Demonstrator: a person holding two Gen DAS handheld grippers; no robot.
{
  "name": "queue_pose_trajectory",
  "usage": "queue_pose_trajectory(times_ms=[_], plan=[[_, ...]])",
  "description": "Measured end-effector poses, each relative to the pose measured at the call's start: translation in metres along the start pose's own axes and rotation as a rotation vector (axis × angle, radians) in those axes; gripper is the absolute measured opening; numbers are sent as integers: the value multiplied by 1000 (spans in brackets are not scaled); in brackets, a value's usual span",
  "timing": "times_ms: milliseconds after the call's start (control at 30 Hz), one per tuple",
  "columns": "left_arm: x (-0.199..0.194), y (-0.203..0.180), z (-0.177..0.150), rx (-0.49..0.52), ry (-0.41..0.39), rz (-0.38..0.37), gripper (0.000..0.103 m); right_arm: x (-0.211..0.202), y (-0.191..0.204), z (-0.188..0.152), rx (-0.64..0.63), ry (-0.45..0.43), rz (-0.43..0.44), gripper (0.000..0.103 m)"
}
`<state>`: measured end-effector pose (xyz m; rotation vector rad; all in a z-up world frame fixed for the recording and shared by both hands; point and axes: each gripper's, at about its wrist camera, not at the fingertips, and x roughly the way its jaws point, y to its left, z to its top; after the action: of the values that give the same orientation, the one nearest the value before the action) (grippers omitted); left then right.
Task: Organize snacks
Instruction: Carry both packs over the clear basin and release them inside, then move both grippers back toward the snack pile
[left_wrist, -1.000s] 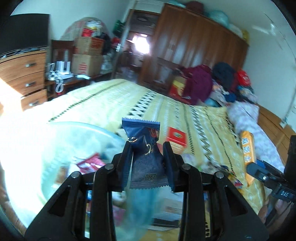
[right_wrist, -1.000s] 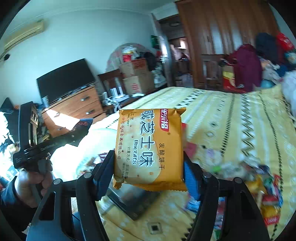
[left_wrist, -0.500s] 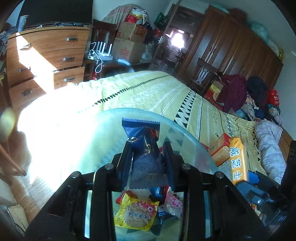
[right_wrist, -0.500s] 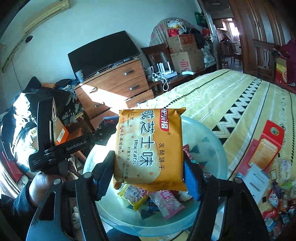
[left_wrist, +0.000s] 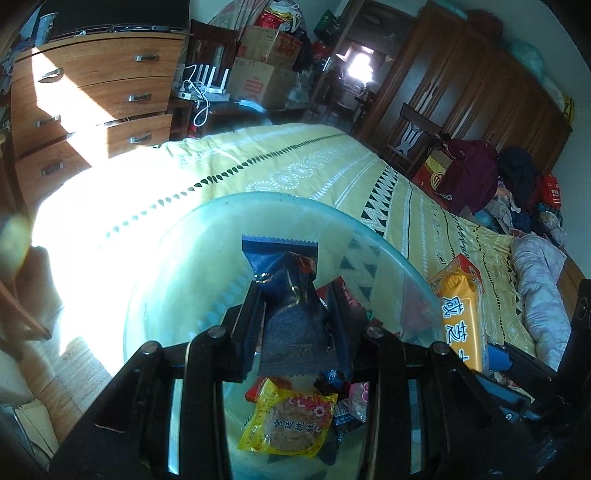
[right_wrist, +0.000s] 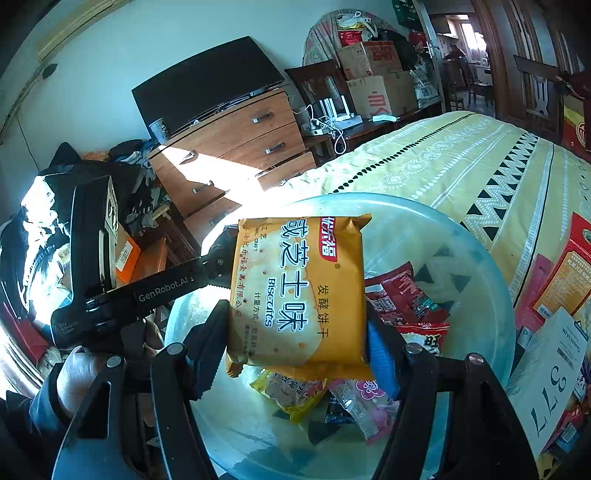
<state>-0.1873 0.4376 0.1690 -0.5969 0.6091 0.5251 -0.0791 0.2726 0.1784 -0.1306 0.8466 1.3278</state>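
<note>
A dark blue snack packet (left_wrist: 284, 258) stands between the fingers of my left gripper (left_wrist: 295, 291). The jaws are opening, though the pads still touch the packet. It hangs over a clear glass bowl (left_wrist: 258, 197) holding several snacks, among them a yellow cake packet (left_wrist: 288, 424). My right gripper (right_wrist: 295, 314) is shut on an orange biscuit pack (right_wrist: 299, 288), held upright over the same bowl (right_wrist: 461, 236). That pack (left_wrist: 460, 321) also shows at the right of the left wrist view. The left gripper (right_wrist: 218, 258) reaches in from the left, partly hidden behind the pack.
The bowl sits at the edge of a bed with a yellow patterned cover (left_wrist: 295, 166). Red snack boxes (right_wrist: 565, 280) and a white slip (right_wrist: 550, 369) lie on the bed to the right. A wooden dresser (left_wrist: 92, 99) stands behind. A person's hand (right_wrist: 81, 373) holds the left gripper.
Both grippers swung left from over the bed and came down over the bowl. Each has kept its packet. The bowl's contents have come into view.
</note>
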Motion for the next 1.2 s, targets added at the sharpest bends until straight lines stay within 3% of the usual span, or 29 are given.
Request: queue_pose_trajectory(times_ms=[100, 167, 333, 500, 667, 767, 833, 933, 967, 1067, 1200], plan=[[1, 2, 0, -9, 8, 11, 38, 0, -1, -1, 5, 9, 6, 72], [-1, 3, 1, -14, 3, 16, 53, 0, -2, -3, 13, 18, 6, 73], [-6, 2, 0, -13, -28, 43, 72, -6, -6, -4, 32, 9, -12, 80], [-9, -13, 2, 6, -60, 52, 78, -29, -8, -9, 26, -26, -38, 84], [-26, -71, -7, 108, -112, -56, 80, -103, -29, -41, -7, -161, -166, 84], [-31, -115, -21, 180, -105, -165, 83, -147, -82, -84, 82, -172, -282, 84], [-31, -150, -36, 229, -79, -246, 85, -170, -136, -121, 217, -133, -352, 84], [-27, -200, -65, 306, -10, -354, 87, -197, -206, -163, 355, -86, -442, 67], [-25, -212, -74, 331, 15, -386, 88, -204, -226, -173, 392, -73, -469, 66], [-16, -244, -101, 410, 70, -436, 88, -216, -278, -176, 420, -38, -528, 65], [2, -262, -118, 434, 139, -442, 88, -199, -332, -144, 341, 41, -616, 65]])
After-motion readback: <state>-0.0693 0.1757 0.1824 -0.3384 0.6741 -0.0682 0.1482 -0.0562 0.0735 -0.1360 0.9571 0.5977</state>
